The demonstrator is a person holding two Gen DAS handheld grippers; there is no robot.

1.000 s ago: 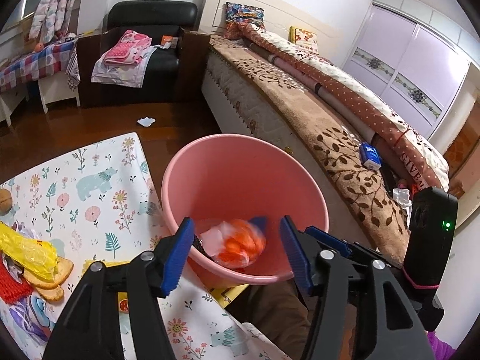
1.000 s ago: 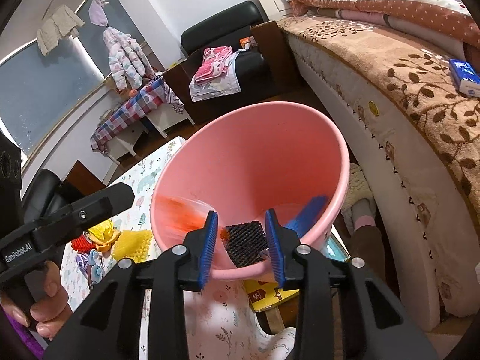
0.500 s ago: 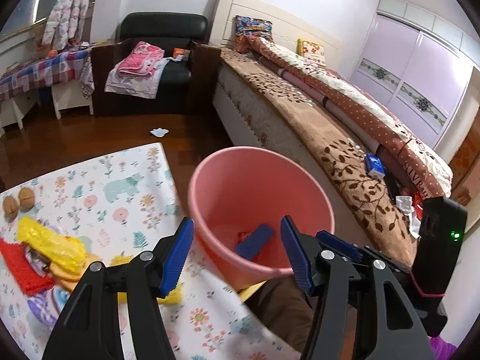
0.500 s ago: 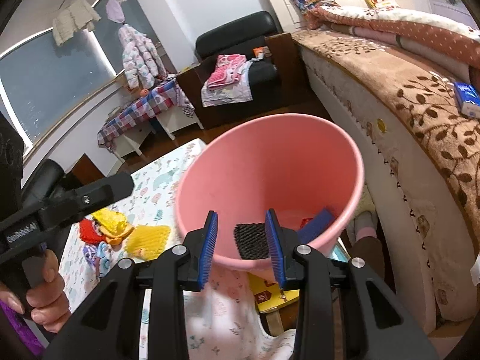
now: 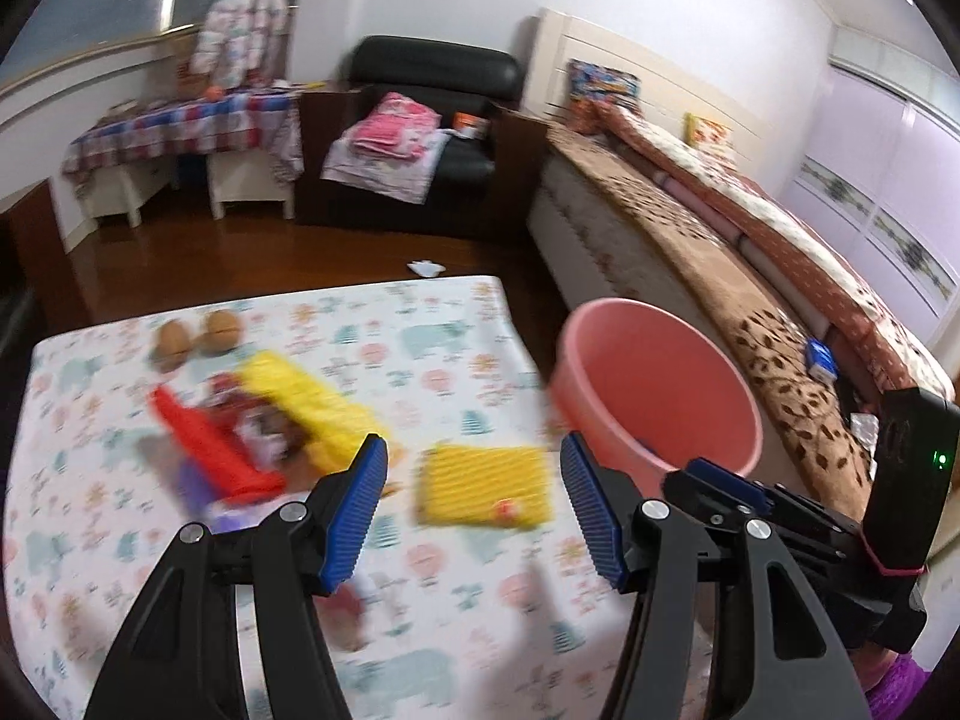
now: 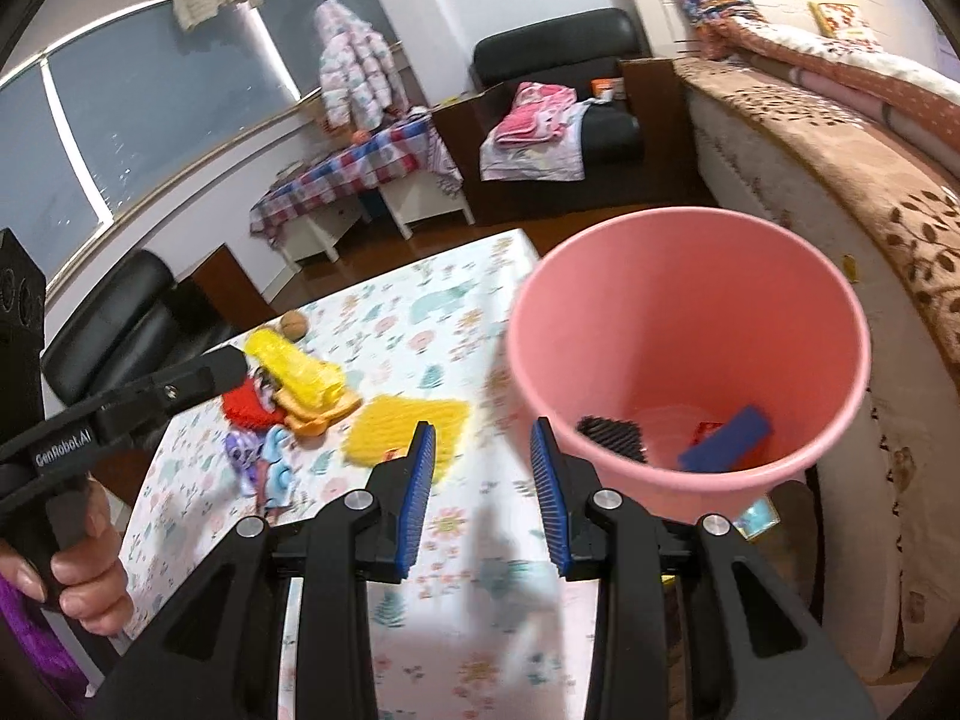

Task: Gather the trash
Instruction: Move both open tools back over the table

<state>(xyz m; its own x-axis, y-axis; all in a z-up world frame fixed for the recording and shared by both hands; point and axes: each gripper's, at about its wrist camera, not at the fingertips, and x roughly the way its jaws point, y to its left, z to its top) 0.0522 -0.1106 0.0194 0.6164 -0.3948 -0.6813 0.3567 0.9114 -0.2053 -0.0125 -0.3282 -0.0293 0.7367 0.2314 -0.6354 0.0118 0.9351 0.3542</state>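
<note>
Pink bucket (image 6: 690,324), just right of right claw (image 6: 483,480), holds black pad (image 6: 612,435), blue block (image 6: 726,438) & red scrap (blurry). Both claws, incl. left claw (image 5: 474,504), wide open, empty.

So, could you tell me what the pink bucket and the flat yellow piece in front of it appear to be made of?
The pink bucket looks like moulded plastic: smooth, thin wall, one even colour with a soft sheen. The flat yellow piece looks like foam netting or mesh packaging, judging by its ribbed texture, though motion blur leaves that open.
</note>
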